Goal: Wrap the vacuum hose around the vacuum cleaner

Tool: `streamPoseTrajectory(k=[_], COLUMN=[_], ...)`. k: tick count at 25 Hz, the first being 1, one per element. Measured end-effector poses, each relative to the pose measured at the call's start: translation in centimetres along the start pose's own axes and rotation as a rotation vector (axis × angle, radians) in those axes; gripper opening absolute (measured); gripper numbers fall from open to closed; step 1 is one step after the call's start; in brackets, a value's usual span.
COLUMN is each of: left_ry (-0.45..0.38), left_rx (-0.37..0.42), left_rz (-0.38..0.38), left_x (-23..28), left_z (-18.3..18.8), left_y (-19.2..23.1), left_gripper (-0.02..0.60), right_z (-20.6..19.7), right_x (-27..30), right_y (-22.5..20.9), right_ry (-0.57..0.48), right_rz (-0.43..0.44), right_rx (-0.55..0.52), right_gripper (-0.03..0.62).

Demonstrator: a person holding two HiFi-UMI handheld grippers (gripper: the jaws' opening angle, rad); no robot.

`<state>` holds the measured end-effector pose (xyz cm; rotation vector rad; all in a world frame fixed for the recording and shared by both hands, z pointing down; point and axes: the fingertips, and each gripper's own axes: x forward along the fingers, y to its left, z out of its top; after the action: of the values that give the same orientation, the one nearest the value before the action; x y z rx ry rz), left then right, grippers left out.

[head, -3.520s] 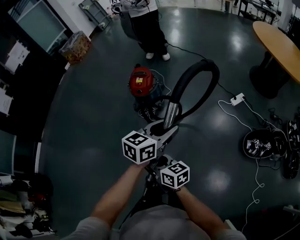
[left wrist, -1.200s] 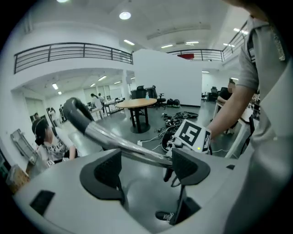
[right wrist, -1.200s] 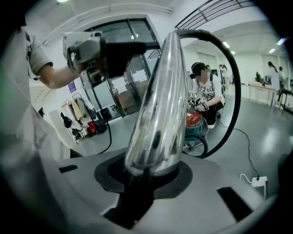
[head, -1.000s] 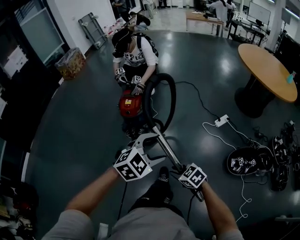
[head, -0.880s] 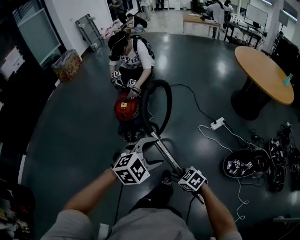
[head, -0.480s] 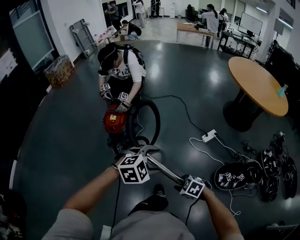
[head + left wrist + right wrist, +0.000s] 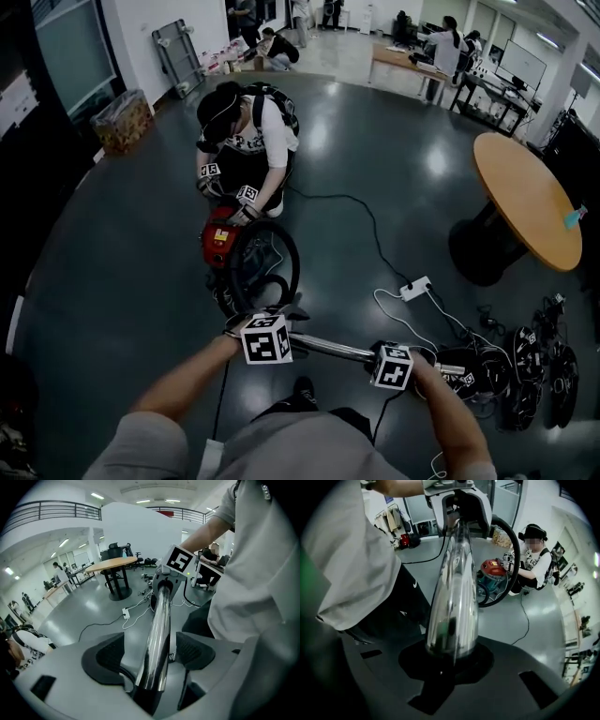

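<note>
Hose (image 7: 293,265) loops beside the red vacuum cleaner (image 7: 219,246) at centre-left of the head view, above both tools. Its metal tube (image 7: 328,349) lies untouched between the left tool's (image 7: 154,651) wide jaws. The right tool (image 7: 453,660), jaws just closing, clamps the tube's end.

- Floor (image 7: 141,253): dark and glossy, with pale glare spots from the ceiling lights.
- White wall (image 7: 127,42): 11 o'clock. A grey metal trolley (image 7: 180,49) stands against it.
- Glazed partition (image 7: 66,33): 10 o'clock, dark-framed.
- Clear bin (image 7: 120,122): 10 o'clock, near the foot of the wall, with mixed contents.
- Round wooden table (image 7: 525,187): 3 o'clock, on a dark pedestal. A small blue bottle (image 7: 574,215) stands near its edge.
- White power strip (image 7: 414,288): 4 o'clock, on the floor, with cables trailing from it.
- Desks (image 7: 412,58) and a monitor (image 7: 527,66): 1 o'clock, in a brighter area.
- Gallery railing (image 7: 56,510) and ceiling strip lights (image 7: 154,501): overhead in the left gripper view.
</note>
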<state>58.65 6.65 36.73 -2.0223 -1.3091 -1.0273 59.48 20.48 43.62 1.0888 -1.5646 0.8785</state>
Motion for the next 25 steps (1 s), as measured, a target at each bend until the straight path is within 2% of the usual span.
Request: streamPoseTrajectory(k=[6,12,13,14,17,21,25], left_ry=[0.005,0.087,0.094,0.095,0.075,0.057,0.027], left_rx=[-0.100,-0.131,-0.142,-0.159,-0.232,-0.319,-0.452], left_rz=[0.020,0.053,0.068,0.085,0.118,0.173,0.221], left_x=[1.7,3.1,3.5,3.9,5.5,8.1,12.3], left_z=[-1.8,-5.2,-5.7,-6.1,-6.9,-7.8,-8.5], left_y=[2.9,4.6,4.8,5.0,5.7,8.0,9.1], left_gripper=[0.354,0.347,0.306,0.239,0.207,0.207,0.207], right_z=[-0.4,1.1,1.2,1.2,0.9,0.4,-1.3], right_x=[0.0,-0.1,0.0,0.2,1.1,3.1,6.4], right_y=[-4.5,-9.5,-10.3,-11.0,-13.3,-17.4,-20.9], right_ry=[0.072,0.152,0.167,0.183,0.219,0.240,0.259], right_rz=[0.059,0.051,0.047,0.045,0.050,0.044,0.082], right_rx=[-0.108,-0.251,-0.282,-0.315,-0.407,-0.510,-0.648], right_gripper=[0.074,0.074,0.074,0.074,0.074,0.074,0.074])
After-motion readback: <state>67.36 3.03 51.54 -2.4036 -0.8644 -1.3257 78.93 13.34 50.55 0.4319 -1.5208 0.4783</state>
